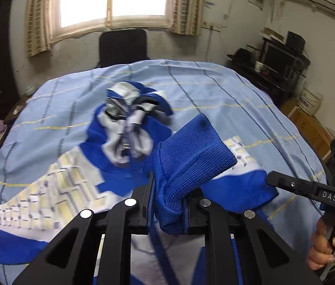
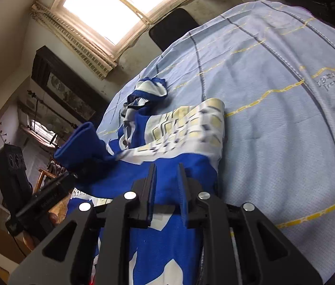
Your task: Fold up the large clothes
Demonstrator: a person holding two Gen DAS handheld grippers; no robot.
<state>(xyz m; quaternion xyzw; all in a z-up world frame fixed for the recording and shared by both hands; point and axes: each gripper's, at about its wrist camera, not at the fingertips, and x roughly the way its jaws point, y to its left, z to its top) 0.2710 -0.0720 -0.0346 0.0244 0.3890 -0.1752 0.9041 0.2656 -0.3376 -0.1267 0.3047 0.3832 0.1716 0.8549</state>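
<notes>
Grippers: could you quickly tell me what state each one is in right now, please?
Left gripper: shut on the blue knit cuff.
Right gripper: open, fingers apart over the jacket.

Right wrist view, entries as I am reading them:

- Right gripper: I am seeing its fingers standing slightly apart at 6 o'clock, with blue cloth lying between and beneath them; whether they pinch it, I cannot tell.
- Jacket: blue and white with a pale-yellow block pattern, sprawling from centre toward 6 o'clock on the bedsheet.
- Cuff: a blue knit sleeve end, rising at 9 o'clock.
- Left gripper: a black tool showing at 8 o'clock, just under the cuff; its finger state is hidden.
- Window: glowing at 12 o'clock.
- Chair back: dark, sitting past the bedsheet's far edge, at 12 o'clock.
</notes>
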